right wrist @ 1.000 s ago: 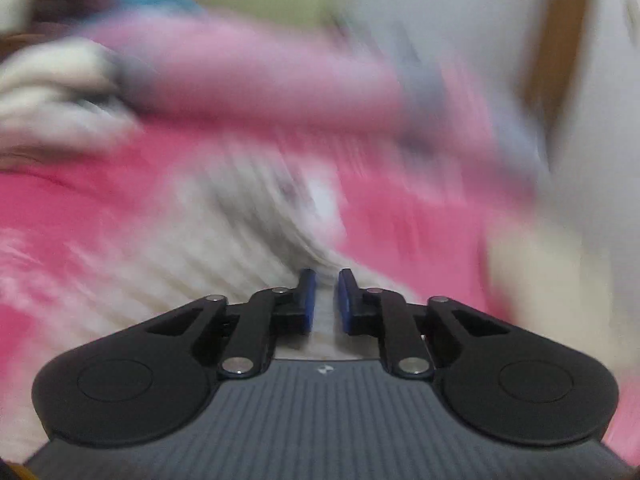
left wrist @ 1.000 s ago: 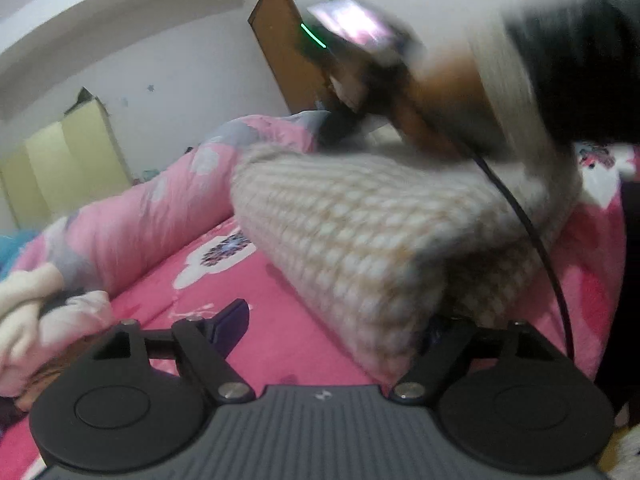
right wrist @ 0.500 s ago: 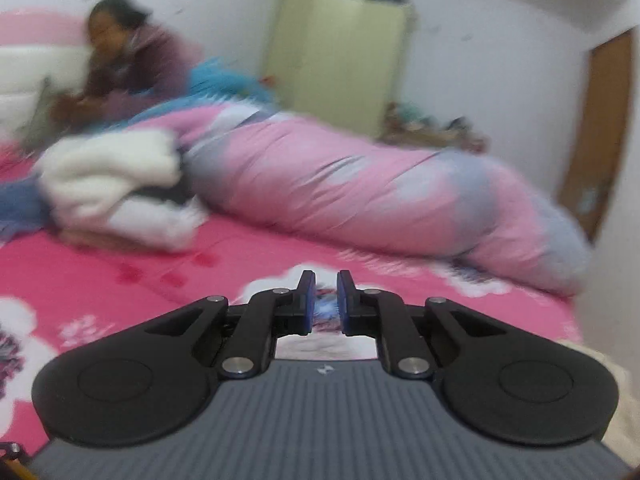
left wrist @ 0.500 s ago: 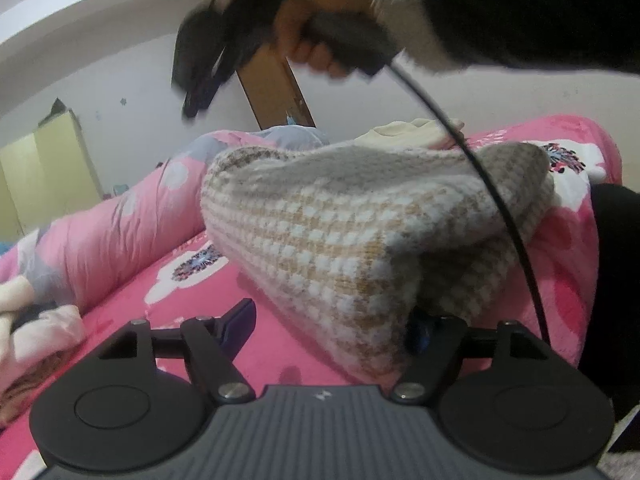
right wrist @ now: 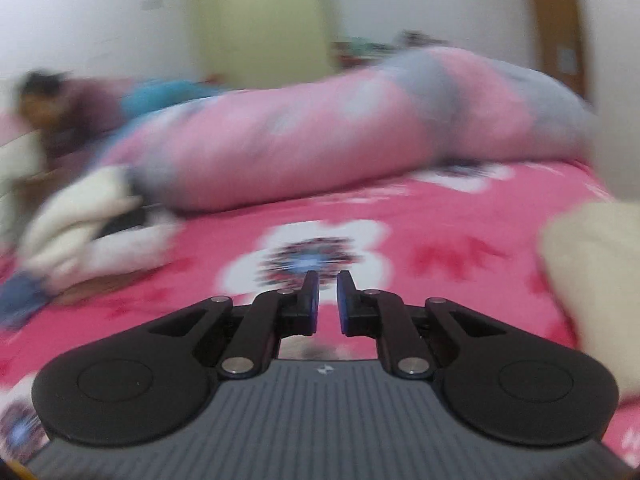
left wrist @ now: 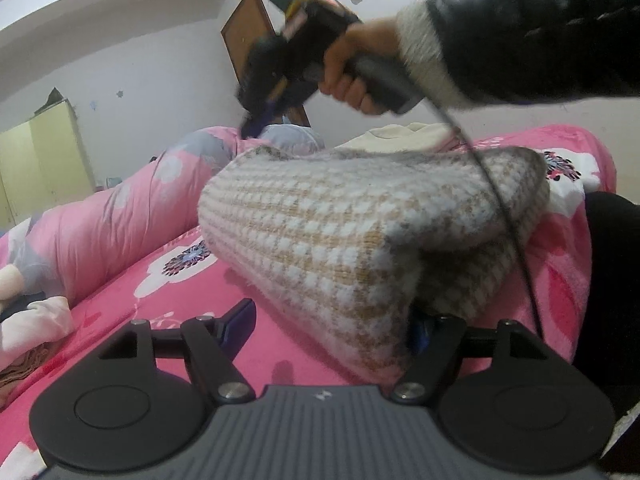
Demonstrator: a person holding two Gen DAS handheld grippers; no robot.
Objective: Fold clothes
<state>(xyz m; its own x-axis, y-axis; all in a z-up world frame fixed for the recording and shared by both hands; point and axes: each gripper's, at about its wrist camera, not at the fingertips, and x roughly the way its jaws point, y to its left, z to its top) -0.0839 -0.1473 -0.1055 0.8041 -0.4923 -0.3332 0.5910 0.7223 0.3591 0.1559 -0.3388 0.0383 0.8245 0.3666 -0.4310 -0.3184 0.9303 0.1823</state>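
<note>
Folded beige-and-white knit sweater [left wrist: 360, 224] sitting on the pink floral bedspread [left wrist: 280, 344], filling the middle of the left wrist view and spilling toward 3 o'clock. Near corner drooping down right at the left gripper [left wrist: 332, 320], covering the right finger around 4 o'clock. Left finger [left wrist: 240, 320] sticking out bare at 7 o'clock, well apart from the other, so claw spread wide, with the sweater corner lying between the fingers but not being pinched.

Hovering above the sweater at 12 o'clock: right gripper [left wrist: 250, 126], held in a bare hand [left wrist: 352, 76] with a black sleeve and fuzzy cuff, cable trailing down across the knit. In its own blurry view, right gripper [right wrist: 327, 300] showing fingers almost together, narrow slit only, holding nothing, pointing over the bedspread [right wrist: 400, 216].

Lying farther out: rolled pink and grey duvet [left wrist: 120, 216] at 9 o'clock, cream garment [left wrist: 412, 136] behind the sweater, yellow-green wardrobe [left wrist: 44, 160] at 10 o'clock, brown door [left wrist: 248, 40] at 12.
</note>
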